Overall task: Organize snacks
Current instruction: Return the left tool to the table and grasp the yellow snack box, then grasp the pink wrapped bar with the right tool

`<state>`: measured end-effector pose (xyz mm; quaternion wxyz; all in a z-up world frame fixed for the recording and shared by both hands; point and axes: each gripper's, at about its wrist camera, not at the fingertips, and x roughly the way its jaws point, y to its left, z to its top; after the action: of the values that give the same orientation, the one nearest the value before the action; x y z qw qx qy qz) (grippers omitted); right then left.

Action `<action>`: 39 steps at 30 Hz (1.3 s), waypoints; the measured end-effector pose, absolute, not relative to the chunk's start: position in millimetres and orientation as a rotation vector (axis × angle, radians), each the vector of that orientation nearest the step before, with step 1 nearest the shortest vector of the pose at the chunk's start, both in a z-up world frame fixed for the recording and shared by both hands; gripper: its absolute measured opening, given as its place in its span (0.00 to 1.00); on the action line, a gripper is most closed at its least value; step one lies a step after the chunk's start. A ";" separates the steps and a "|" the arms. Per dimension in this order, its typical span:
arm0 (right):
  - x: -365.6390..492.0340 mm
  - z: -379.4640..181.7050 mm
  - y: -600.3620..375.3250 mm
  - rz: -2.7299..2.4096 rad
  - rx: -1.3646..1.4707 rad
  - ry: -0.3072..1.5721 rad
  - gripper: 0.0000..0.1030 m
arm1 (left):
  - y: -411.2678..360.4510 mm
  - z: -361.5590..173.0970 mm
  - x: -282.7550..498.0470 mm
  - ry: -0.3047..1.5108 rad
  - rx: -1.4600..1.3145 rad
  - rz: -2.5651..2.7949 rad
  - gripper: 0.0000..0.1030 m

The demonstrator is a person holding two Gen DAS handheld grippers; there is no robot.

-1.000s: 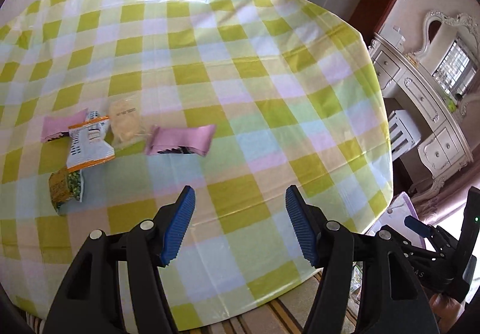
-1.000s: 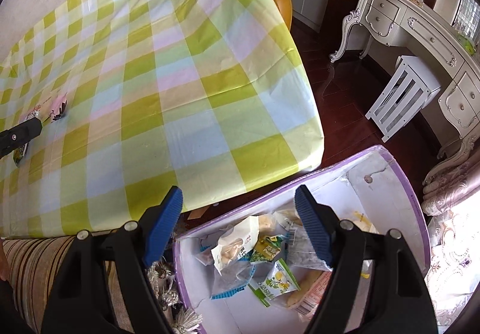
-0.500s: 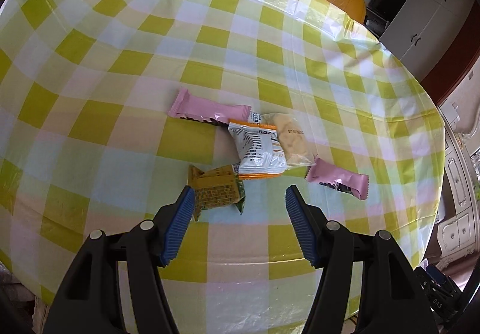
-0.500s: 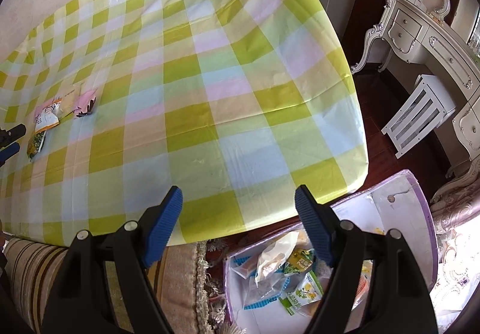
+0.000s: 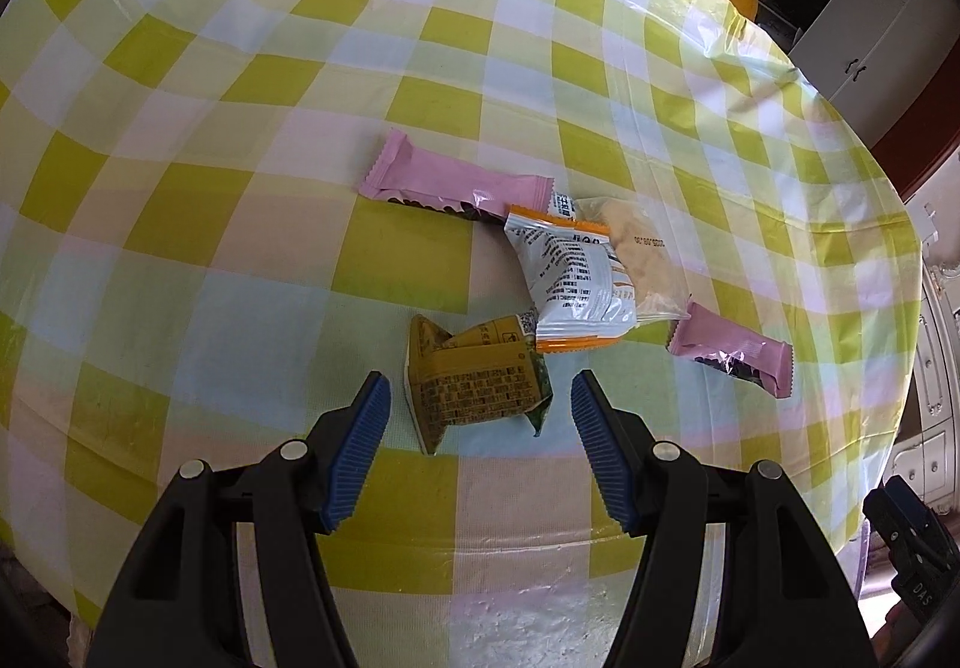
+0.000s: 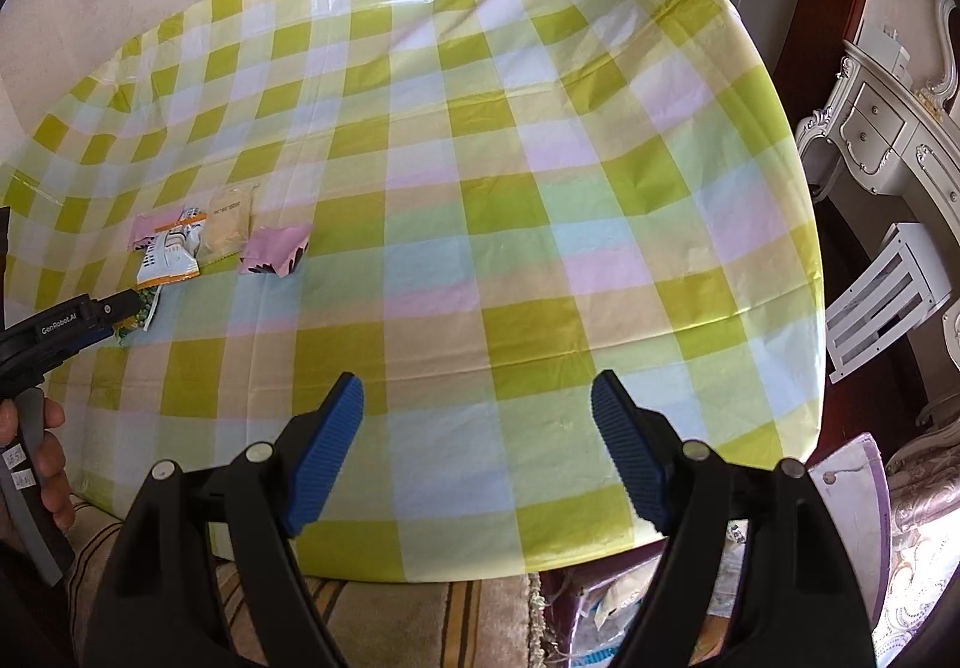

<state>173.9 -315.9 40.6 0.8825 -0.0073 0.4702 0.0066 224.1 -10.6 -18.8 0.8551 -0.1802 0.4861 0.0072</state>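
**Now my left gripper lines up on the yellow packet**

Now I hold my left gripper [image 5: 474, 407] low over the table [image 5: 180, 140], its jaws wide apart and empty, one blue pad on each side of the yellow-green snack packet [image 5: 474, 380]. I think this packet is the first target because it lies nearest to me and apart from the small pile, so the pads can close on it without catching a neighbour. It is crumpled and folded, so I judge it will give under the pads and slip if I pinch only the edge.

Behind it lies the white-and-orange packet [image 5: 573, 281], which partly covers the clear bag with a pale biscuit [image 5: 642, 260]. One long pink wrapper [image 5: 450, 182] lies at the far left of the pile, touching the white packet's corner, and a shorter pink wrapper [image 5: 735, 353] lies to the right, just beside the clear bag.

My right gripper [image 6: 477, 431] hangs over the near edge of the table, also wide apart and holding nothing. Probably it waits near the purple-edged box [image 6: 864, 512] on the floor, where other packets are visible, so that seems to be the place for the snacks.

On the side of the left tool, in the right camera, I can read "GenRobot.AI". The clear bag has a printed date, mirrored and too small to be sure. The print on the other packets is too small to read.
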 end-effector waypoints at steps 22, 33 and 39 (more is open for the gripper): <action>254.3 37.9 -200.5 0.219 -0.231 0.944 0.79 | -18.8 -22.3 224.0 1.003 -0.244 0.065 0.41; 281.6 1.0 -174.6 0.319 -0.431 1.018 0.79 | -7.3 -20.3 219.5 0.980 -0.292 0.098 0.40; 283.7 -12.8 -176.9 0.314 -0.414 1.062 0.52 | -7.7 -20.3 219.1 0.979 -0.292 0.090 0.40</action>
<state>283.7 -176.9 -12.8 0.8305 -0.1952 0.5004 0.1478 219.1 -7.7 -20.3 0.8714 -0.1396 0.4683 0.0433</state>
